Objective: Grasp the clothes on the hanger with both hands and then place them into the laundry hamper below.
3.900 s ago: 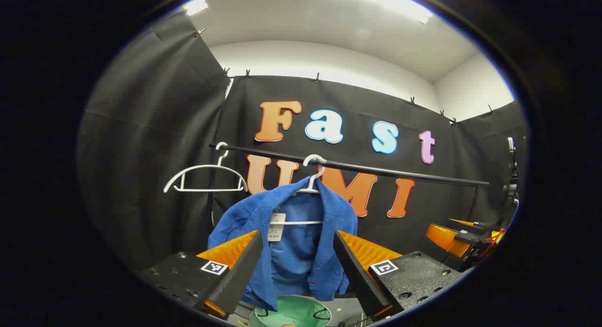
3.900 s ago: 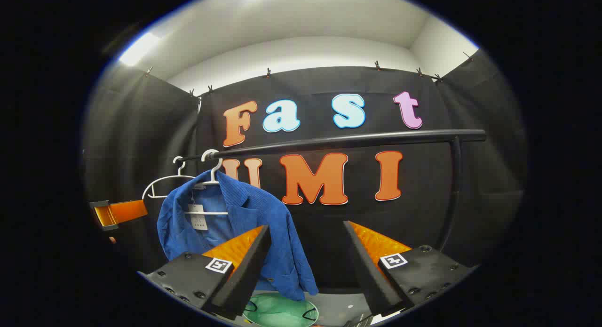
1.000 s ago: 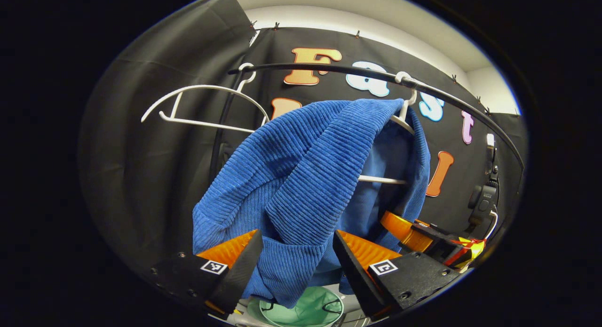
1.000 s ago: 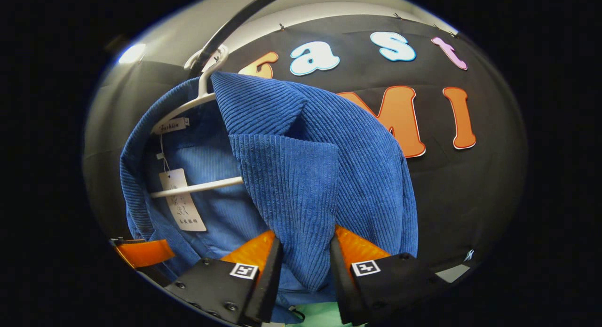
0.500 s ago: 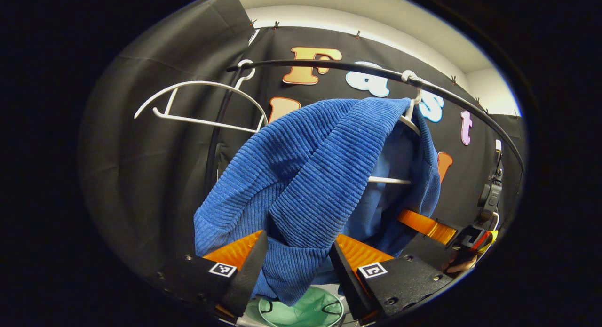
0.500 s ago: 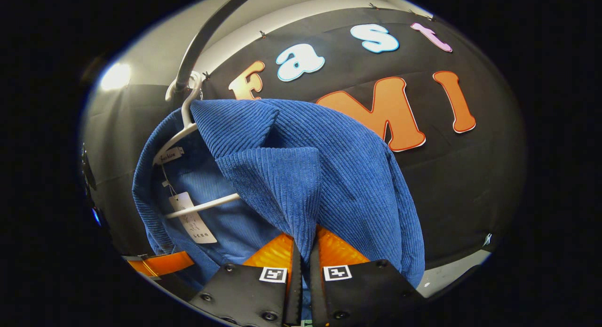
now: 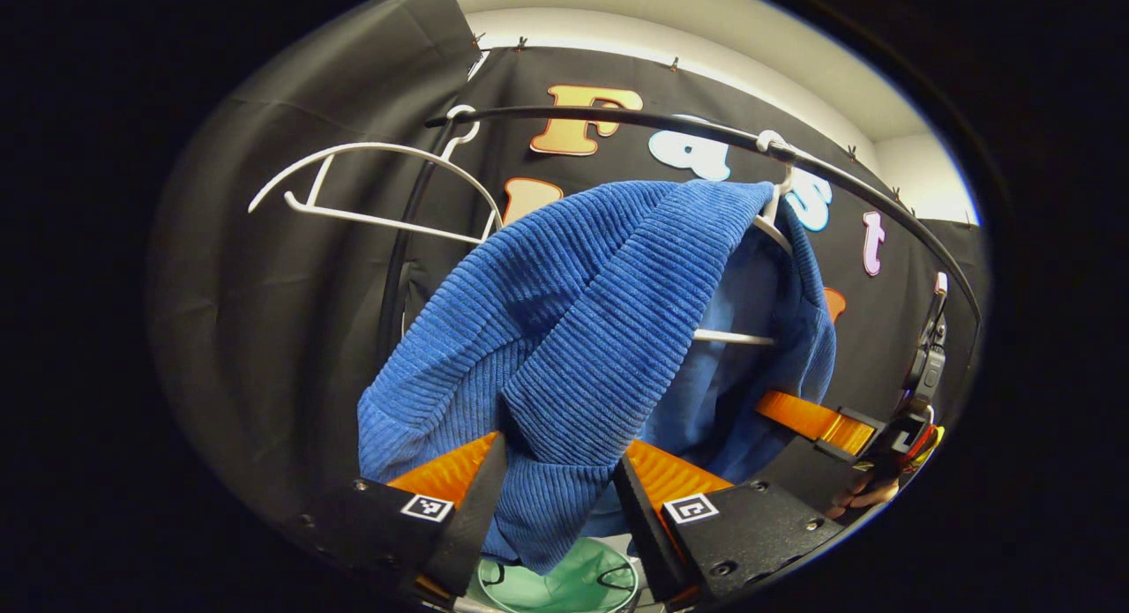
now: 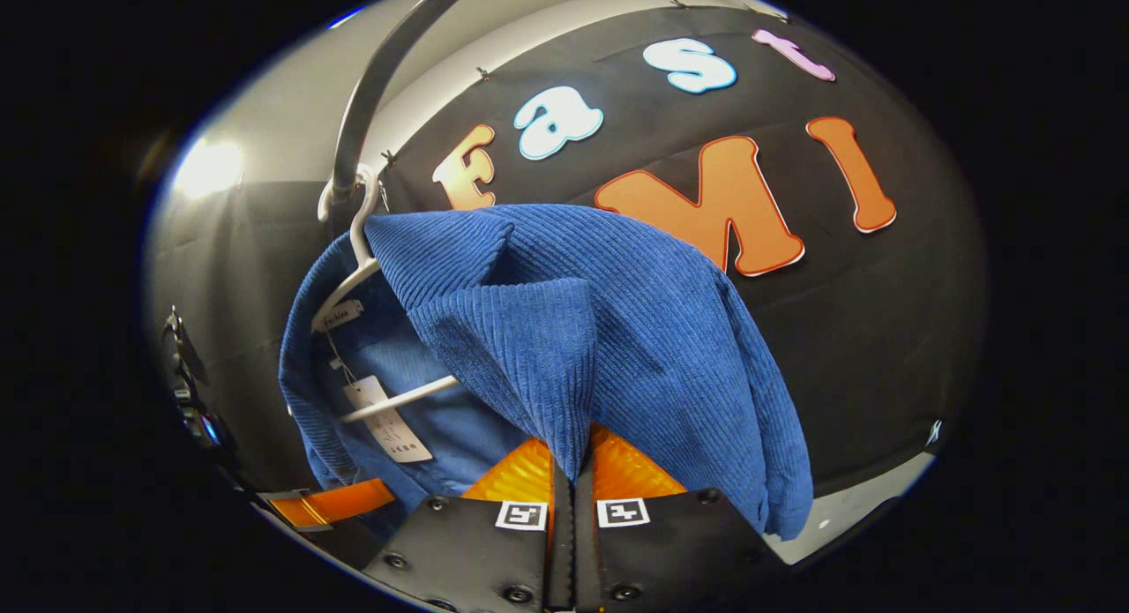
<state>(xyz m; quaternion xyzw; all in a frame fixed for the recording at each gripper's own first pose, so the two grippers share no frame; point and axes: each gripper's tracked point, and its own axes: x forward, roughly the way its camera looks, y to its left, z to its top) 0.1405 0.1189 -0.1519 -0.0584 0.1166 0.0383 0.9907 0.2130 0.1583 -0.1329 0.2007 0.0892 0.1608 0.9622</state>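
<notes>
A blue corduroy jacket (image 7: 582, 331) hangs on a white hanger (image 7: 774, 209) from the black rail (image 7: 617, 123). My left gripper (image 7: 560, 489) stands open with the jacket's left front fold hanging between its fingers. Below it shows the green laundry hamper (image 7: 564, 582). My right gripper (image 8: 571, 472) is shut on the lapel edge of the jacket (image 8: 635, 348). The hanger (image 8: 353, 269) and a paper tag (image 8: 392, 423) show inside the collar. Each gripper also appears in the other's view, the right gripper (image 7: 816, 419) beyond the jacket and the left gripper (image 8: 331, 504) at the lower left.
An empty white hanger (image 7: 370, 154) hangs on the rail to the left of the jacket. The rail's upright post (image 7: 397, 269) stands behind it. The rail (image 8: 370, 101) curves overhead in the right gripper view. Black cloth walls close the booth behind.
The right gripper has closed onto the jacket's lapel and pulled it slightly down. The left gripper's fingers have narrowed a little around the front fold.
</notes>
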